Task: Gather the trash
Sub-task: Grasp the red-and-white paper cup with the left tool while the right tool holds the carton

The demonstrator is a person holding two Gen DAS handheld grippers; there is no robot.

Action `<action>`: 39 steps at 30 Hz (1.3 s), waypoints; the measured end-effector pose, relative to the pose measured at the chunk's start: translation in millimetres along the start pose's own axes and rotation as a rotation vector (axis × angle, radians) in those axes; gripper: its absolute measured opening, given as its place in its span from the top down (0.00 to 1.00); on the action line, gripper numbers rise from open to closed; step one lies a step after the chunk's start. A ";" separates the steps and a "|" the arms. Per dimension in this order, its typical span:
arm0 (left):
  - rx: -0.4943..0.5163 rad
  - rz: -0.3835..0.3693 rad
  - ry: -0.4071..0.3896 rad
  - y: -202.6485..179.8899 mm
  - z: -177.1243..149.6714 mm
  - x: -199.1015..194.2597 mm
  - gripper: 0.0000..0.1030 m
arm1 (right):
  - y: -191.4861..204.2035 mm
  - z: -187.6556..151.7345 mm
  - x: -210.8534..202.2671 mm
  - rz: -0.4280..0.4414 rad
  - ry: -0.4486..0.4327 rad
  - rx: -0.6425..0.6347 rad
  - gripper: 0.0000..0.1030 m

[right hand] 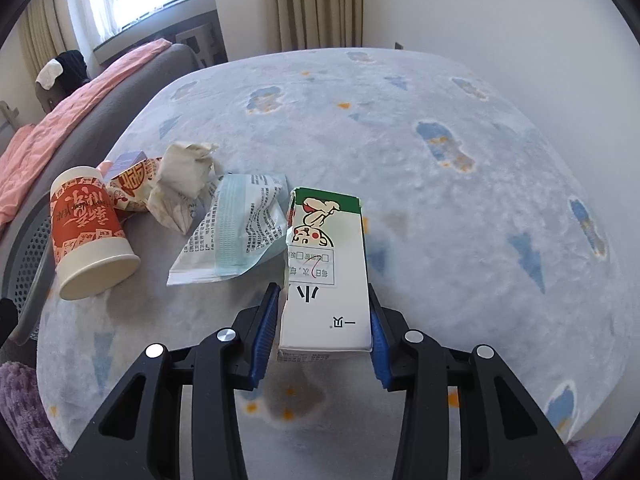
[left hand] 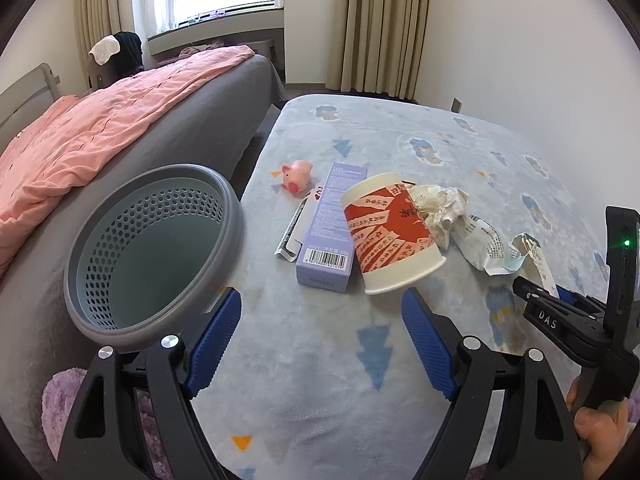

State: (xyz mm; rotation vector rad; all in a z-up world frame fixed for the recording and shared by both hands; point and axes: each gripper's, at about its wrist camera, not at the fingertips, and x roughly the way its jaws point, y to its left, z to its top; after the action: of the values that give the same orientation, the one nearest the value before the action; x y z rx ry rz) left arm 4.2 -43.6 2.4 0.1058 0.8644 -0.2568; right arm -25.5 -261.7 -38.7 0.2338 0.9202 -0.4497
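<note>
My right gripper [right hand: 322, 288] is shut on a white carton with a green end [right hand: 326, 264], its blue pads pressing both long sides just above the patterned blanket [right hand: 440, 200]. From the left wrist view that gripper [left hand: 560, 312] sits at the right edge. An orange and white paper cup [left hand: 390, 232] [right hand: 86, 224] lies on its side. Behind it are crumpled paper [left hand: 440, 208] [right hand: 180, 188] and a printed mask wrapper [left hand: 480, 244] [right hand: 236, 224]. My left gripper [left hand: 320, 294] stands open, empty, just short of the cup and a purple box [left hand: 332, 224].
A grey perforated basket [left hand: 236, 216] stands at the left against the bed with its pink quilt [left hand: 100, 128]. A pink pig toy [left hand: 296, 174] lies beyond the purple box. A red printed paper bag [right hand: 134, 184] lies behind the cup. Purple fluffy fabric [left hand: 60, 400] is at lower left.
</note>
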 end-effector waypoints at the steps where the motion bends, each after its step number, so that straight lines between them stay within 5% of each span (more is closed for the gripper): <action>1: 0.004 0.002 -0.005 -2.4 -0.8 -2.5 0.24 | -1.9 -0.6 -3.2 -0.007 -0.014 -0.002 0.62; 9: 0.010 0.005 -0.016 -13.8 -4.7 -12.3 0.24 | -16.2 -4.0 -30.8 0.096 -0.074 0.031 0.62; 24: 0.013 0.002 -0.010 -34.5 6.8 2.6 0.24 | -39.6 -17.2 -40.8 0.156 -0.071 0.093 0.61; 30: -0.005 -0.038 0.004 -49.2 28.1 23.1 0.24 | -42.7 -15.6 -35.6 0.190 -0.062 0.115 0.61; 39: -0.006 0.032 0.033 -61.2 40.4 67.1 0.24 | -47.7 -15.5 -28.6 0.240 -0.038 0.146 0.61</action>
State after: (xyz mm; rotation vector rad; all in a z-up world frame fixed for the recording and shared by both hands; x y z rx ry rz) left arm 59.5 -122.7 -22.0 0.1188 0.8959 -0.2232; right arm -73.8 -290.1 -25.0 0.4621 0.8109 -0.2975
